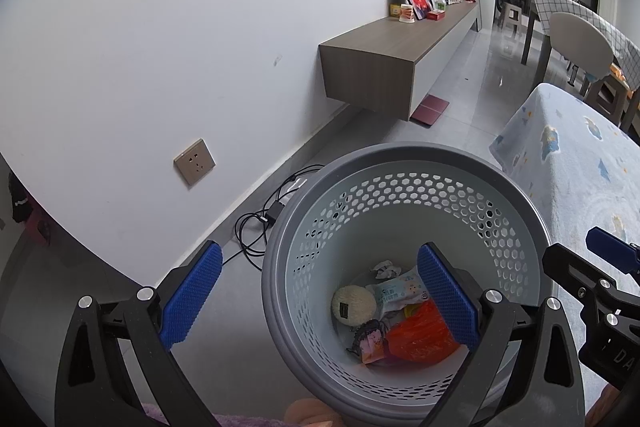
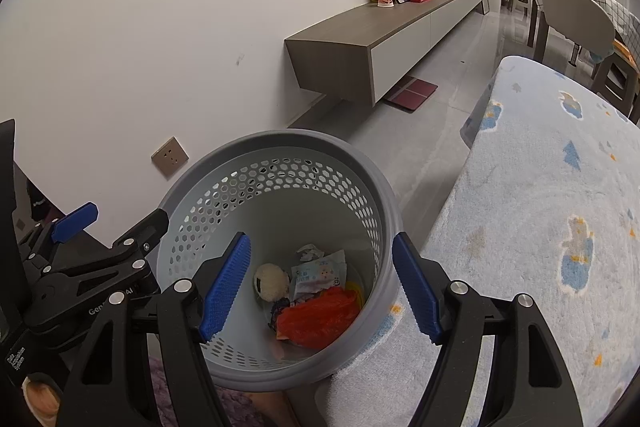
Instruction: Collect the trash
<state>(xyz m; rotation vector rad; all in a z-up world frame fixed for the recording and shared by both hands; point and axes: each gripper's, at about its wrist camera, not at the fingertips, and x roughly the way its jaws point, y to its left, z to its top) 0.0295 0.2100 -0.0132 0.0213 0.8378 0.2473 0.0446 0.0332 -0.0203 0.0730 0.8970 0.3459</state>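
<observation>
Several bits of trash lie heaped at the bottom of the gray bin [image 1: 404, 163]: a red plastic bag [image 1: 420, 337], a pale blue wrapper [image 1: 400, 293] with its long side slanting up toward the far wall of the bin, a crumpled white scrap [image 1: 386, 269] behind it, and a round cream ball [image 1: 353, 305] to their left. The bin stands upright on the floor, its mouth opening up toward me, its perforated inner wall showing all round. It sits just beside the edge of the blue patterned rug [image 2: 540, 207], with the white wall [image 1: 160, 47] on its other side and black cables [image 1: 260, 223] on the floor near its base. My left gripper [image 1: 320, 301] hangs above the bin's near rim, jaws wide, nothing between them. My right gripper [image 2: 322, 287] is spread too, empty, its right finger over the rim.
</observation>
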